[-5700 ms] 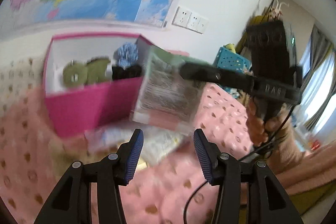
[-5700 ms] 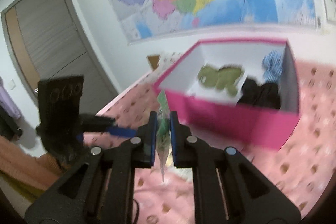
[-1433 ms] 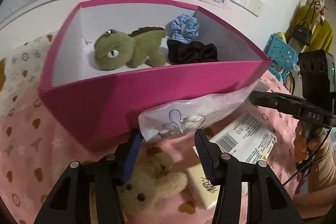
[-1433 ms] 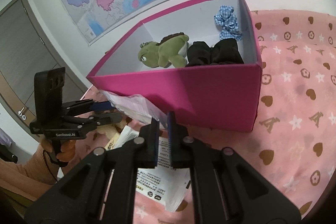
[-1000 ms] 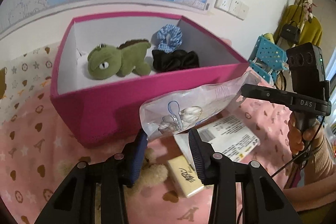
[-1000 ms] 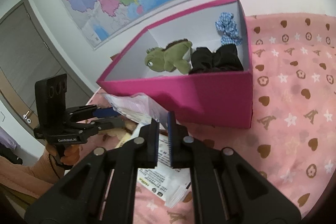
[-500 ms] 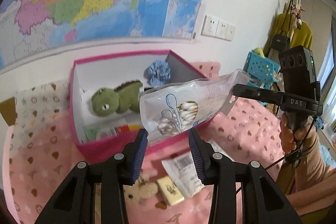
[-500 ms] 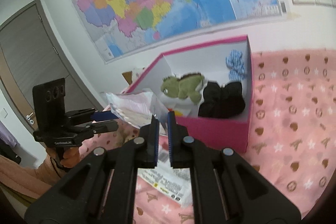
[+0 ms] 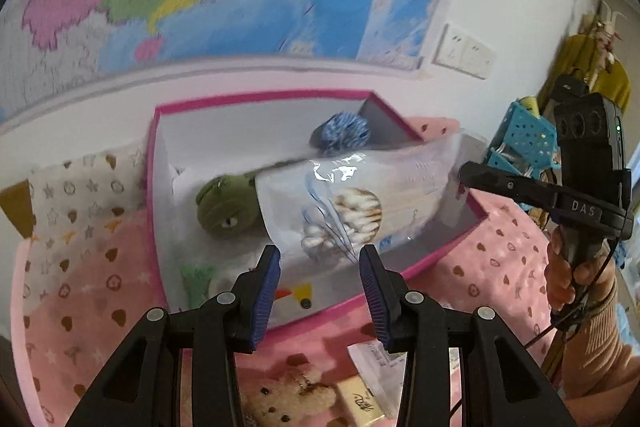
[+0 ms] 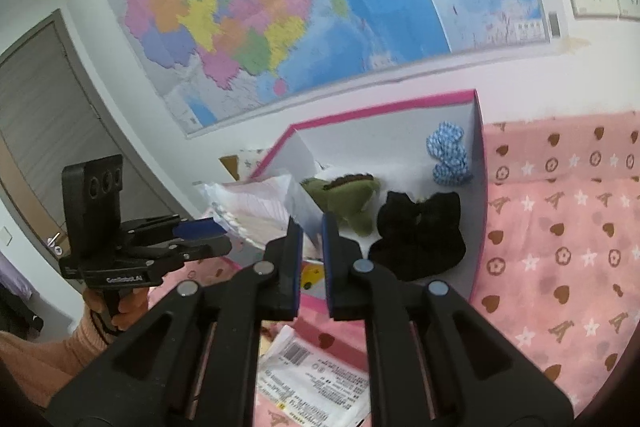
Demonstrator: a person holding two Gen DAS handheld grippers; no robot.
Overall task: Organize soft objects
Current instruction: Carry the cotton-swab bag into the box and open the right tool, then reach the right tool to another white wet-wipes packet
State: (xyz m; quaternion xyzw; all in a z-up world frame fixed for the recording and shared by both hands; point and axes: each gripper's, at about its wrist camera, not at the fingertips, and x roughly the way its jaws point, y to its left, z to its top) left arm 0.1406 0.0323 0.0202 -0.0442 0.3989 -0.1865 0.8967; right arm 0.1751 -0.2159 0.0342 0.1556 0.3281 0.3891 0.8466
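A clear bag of cotton swabs point(image 9: 352, 203) hangs stretched over the open pink box point(image 9: 256, 97). My left gripper point(image 9: 320, 267) is shut on its fat lower end. My right gripper point(image 10: 312, 231) has the bag's thin upper corner point(image 10: 300, 203) between its pads, and its jaws are opening a little. Inside the box lie a green plush dinosaur point(image 10: 344, 195), a blue checked scrunchie point(image 10: 448, 155) and a black scrunchie point(image 10: 420, 235). The bag hides part of the dinosaur in the left wrist view.
On the pink patterned blanket point(image 10: 560, 227) in front of the box lie a tan teddy bear point(image 9: 288, 399), a small beige packet point(image 9: 360, 403) and a printed white packet point(image 10: 316, 379). A blue basket point(image 9: 524, 139) stands at far right. A wall map hangs behind.
Both grippers have risen with the bag, carrying it from the front of the box to above its opening. The gap between the right pads looks slightly wider.
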